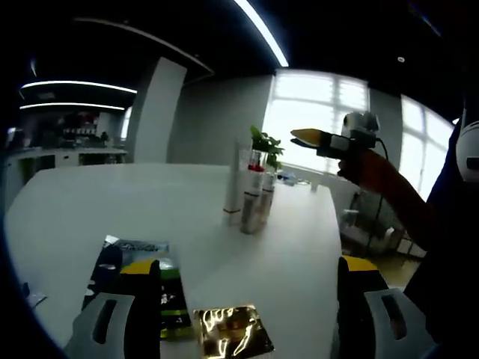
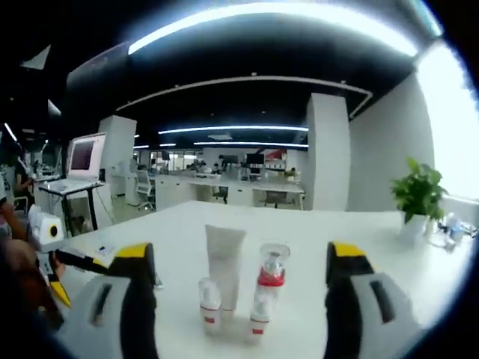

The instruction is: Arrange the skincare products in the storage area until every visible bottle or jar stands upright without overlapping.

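Three skincare products stand upright close together on the white table point(image 1: 90, 202): a white tube point(image 2: 223, 258), a small white bottle point(image 2: 209, 303) with a red band, and a clear-capped bottle point(image 2: 268, 288) with a red collar. In the left gripper view the same group point(image 1: 251, 194) stands mid-table, well beyond my open left gripper point(image 1: 248, 263). A gold sachet point(image 1: 232, 329) and a dark green packet point(image 1: 142, 277) lie flat by its jaws. My right gripper point(image 2: 241, 250) is open and faces the bottles from short of them. It shows held in the air as the right gripper point(image 1: 310, 138).
A potted plant point(image 2: 419, 194) stands near the table's far edge by the windows. A screen point(image 2: 84, 157) sits on a stand beyond the table. The left gripper point(image 2: 78, 278) and a hand appear at the left. The table's right edge point(image 1: 337, 224) drops to the floor.
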Demonstrator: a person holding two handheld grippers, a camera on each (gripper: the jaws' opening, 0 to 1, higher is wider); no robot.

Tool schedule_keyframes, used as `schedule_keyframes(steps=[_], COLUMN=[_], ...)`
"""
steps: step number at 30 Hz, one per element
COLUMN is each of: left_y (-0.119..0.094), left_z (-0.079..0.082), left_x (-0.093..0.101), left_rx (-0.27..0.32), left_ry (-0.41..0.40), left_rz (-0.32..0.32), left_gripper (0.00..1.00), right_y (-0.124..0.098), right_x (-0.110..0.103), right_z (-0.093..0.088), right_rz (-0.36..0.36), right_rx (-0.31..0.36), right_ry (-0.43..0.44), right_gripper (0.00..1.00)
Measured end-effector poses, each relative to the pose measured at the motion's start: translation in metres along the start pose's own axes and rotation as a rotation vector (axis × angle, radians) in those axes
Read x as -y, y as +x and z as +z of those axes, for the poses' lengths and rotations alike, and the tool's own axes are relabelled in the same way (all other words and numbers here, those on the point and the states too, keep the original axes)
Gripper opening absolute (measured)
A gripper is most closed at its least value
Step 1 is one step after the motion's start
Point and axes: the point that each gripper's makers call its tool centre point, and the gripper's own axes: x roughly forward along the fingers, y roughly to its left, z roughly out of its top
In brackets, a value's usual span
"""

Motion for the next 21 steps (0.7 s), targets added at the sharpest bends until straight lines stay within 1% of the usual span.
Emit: schedule_keyframes(steps=[1,2,3,5,8,12,15,21], left_y=[-0.001,-0.002,-0.003,-0.005,-0.009,-0.013,-0.015,-0.023], left_z=[0.000,0.000,-0.001,-0.002,-0.003,-0.004,-0.006,-0.010], left_x=[-0.001,-0.002,-0.002,-0.001,-0.003,-0.005,-0.006,-0.009], left_rx=[0.000,0.000,-0.001,0.001,0.005,0.013,0.010,0.020], left_ry=[0.001,0.000,-0.001,-0.009,-0.009,-0.026,-0.031,-0.046], left_rz=[0.005,0.007,0.007,0.002,0.012,0.022,0.032,0.047], left_gripper=[1.00,1.00,1.00,1.00,1.00,1.00,1.00,1.00], right_y=[0.001,0.002,0.004,0.006,0.013,0.022,0.030,0.044], right_x=[-0.003,-0.008,-0.013,-0.021,-0.037,-0.055,-0.066,-0.095], right_z=[0.003,0.010,0.017,0.024,0.037,0.042,0.042,0.043], right_rz=[0.010,0.025,0.039,0.058,0.091,0.140,0.174,0.254], right_rx=[-0.003,0.006,0.020,0.025,0.051,0.055,0.040,0.026], right_ry=[-0.007,-0.016,-0.021,-0.027,-0.049,-0.048,-0.050,-0.082], right_gripper=[0.88,0.87,0.87,0.87,0.87,0.86,0.86,0.84])
